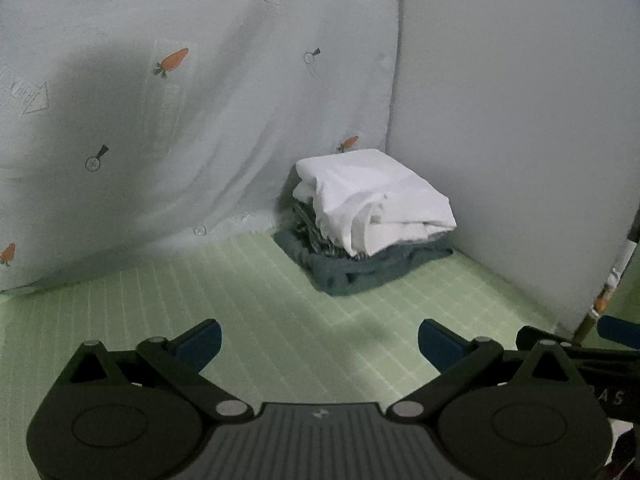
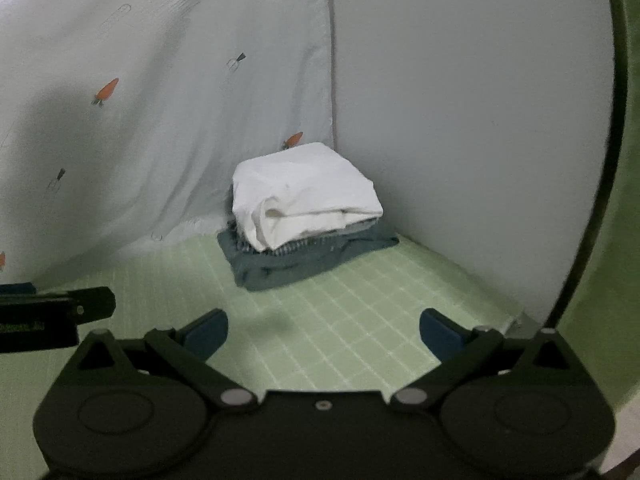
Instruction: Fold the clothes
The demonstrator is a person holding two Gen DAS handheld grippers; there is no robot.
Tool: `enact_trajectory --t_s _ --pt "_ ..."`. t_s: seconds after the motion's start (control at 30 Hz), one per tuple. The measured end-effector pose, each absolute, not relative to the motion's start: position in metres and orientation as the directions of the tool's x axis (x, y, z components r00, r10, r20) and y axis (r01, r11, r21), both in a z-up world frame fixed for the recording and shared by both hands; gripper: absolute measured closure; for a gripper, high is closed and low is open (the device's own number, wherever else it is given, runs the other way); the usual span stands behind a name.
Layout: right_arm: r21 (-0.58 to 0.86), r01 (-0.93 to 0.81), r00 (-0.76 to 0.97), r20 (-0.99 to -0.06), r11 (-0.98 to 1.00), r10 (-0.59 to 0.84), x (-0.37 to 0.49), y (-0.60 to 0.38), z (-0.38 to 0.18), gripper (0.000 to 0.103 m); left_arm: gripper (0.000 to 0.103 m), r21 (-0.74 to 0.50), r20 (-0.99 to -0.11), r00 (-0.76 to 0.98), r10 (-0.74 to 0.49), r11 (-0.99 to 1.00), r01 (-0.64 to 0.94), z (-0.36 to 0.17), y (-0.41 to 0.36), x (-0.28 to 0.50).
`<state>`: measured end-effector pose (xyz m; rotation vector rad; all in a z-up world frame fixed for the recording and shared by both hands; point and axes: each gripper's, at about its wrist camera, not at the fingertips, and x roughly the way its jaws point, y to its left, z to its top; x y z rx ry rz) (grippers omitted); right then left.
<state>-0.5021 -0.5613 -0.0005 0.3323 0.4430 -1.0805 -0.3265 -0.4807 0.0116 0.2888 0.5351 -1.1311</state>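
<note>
Left gripper (image 1: 319, 344) jaws spread wide, empty, above green gridded surface (image 1: 280, 320), right gripper (image 2: 324, 334) likewise wide and empty, folded clothes stack (image 2: 304, 216) in far corner, well apart.

The left gripper (image 1: 319, 342) hovers with its blue-padded fingers (image 1: 200, 344) spread wide, nothing between them. The right gripper (image 2: 324, 332) hovers likewise, fingers (image 2: 440, 334) wide apart and empty. Both point the same way, side by side, each one's edge showing in the other's view.
</note>
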Motion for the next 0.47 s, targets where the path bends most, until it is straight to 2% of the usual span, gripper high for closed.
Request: enact_trajectory --t_s 0.47 --pt "0.046 0.905 0.389 -0.492 0.423 -0.779 -0.503 -0.541 -0.001 0.000 0.000 -0.032 -0.526 0.307 -0.793 0.379 0.925 0.016 -0.459 -0.329"
